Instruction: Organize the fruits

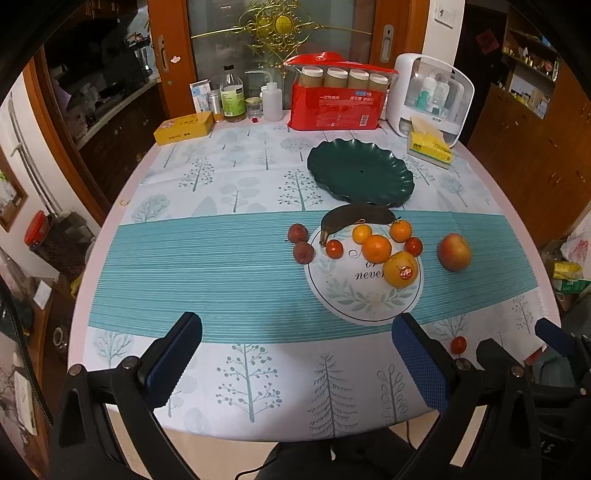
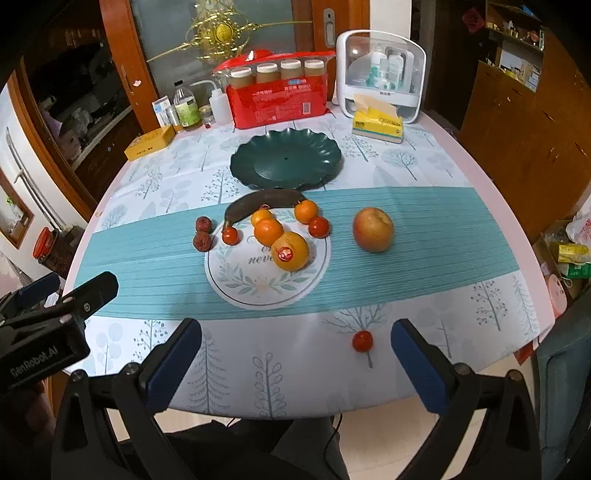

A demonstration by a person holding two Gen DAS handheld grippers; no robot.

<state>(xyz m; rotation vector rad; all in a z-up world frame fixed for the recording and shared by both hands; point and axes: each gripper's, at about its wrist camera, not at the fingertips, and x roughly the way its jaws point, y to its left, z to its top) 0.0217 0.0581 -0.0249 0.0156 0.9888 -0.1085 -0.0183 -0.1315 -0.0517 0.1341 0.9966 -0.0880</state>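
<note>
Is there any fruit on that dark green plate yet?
No, the green plate is bare; the banana, oranges and apple all lie on the tablecloth.

Ahead of the tongs, past the far edge of the table [image 1: 110, 236], a frosted glass door [image 1: 207, 51] in a warm wooden frame closes the room, with a gold ornament [image 1: 280, 26] hung on it. Off to the left of the tongs a second glass-panelled wooden door [image 1: 110, 96] shows a dim kitchen counter behind it. To the right stand brown wooden cabinets [image 2: 517, 122] with open shelves [image 2: 517, 26] of small items above, and a red paper decoration [image 2: 474, 16] on the dark wall beside them. Bags and boxes [image 2: 569, 254] pile on the floor low on the right. The light is dim and yellowish.
</note>
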